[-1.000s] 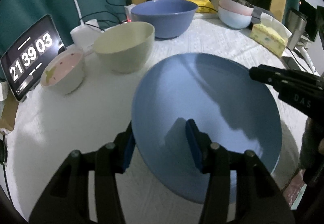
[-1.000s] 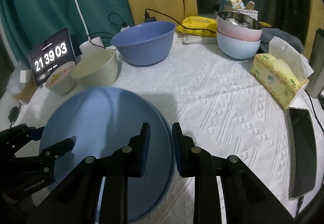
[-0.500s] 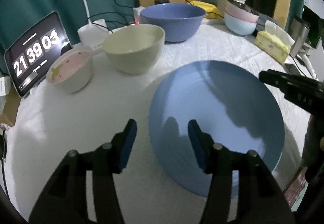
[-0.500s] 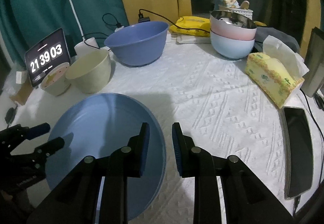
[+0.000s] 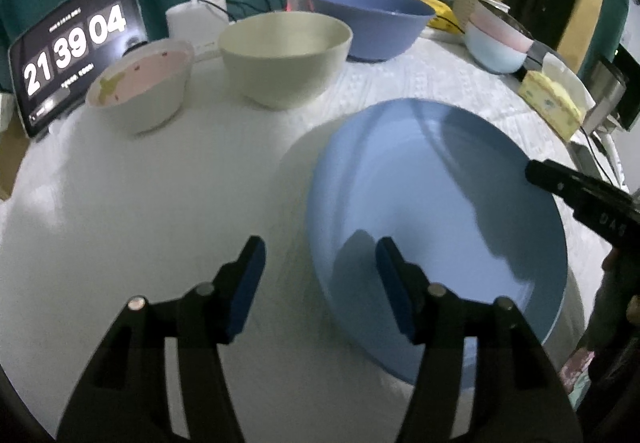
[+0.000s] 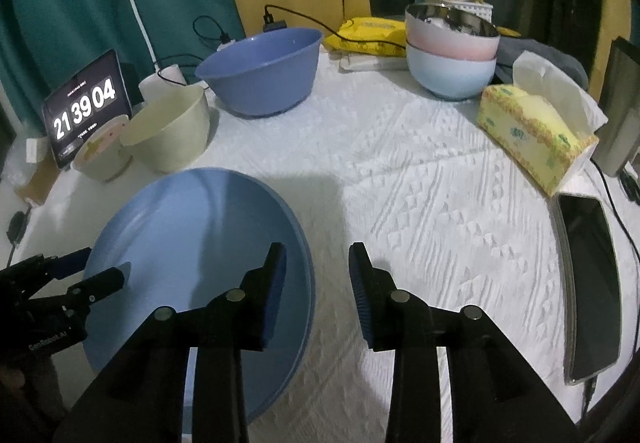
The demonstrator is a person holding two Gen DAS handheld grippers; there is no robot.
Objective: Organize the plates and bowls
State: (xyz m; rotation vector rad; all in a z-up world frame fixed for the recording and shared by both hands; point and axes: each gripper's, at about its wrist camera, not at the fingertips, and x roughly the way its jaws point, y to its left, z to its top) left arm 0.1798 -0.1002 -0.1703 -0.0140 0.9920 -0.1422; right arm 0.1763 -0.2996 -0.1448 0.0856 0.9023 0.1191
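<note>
A light blue plate (image 5: 436, 211) lies flat on the white tablecloth; in the right wrist view (image 6: 192, 255) a second rim shows under it. My left gripper (image 5: 320, 263) is open and empty, its right finger over the plate's near-left edge. My right gripper (image 6: 318, 267) is open and empty, straddling the plate's right rim. Behind stand a small pink-lined bowl (image 5: 140, 83), a cream bowl (image 5: 284, 59) and a large blue bowl (image 5: 368, 19). Stacked pale blue and pink bowls (image 6: 452, 55) stand at the back right.
A clock tablet (image 6: 86, 107) and lamp base (image 5: 196, 19) stand at the back left with cables. A yellow tissue box (image 6: 532, 131), a phone (image 6: 588, 283) and a metal cup (image 5: 604, 91) line the right edge.
My left gripper let go of the plate, opened and drew back left. The plate came down flat on the table. My right gripper opened.
</note>
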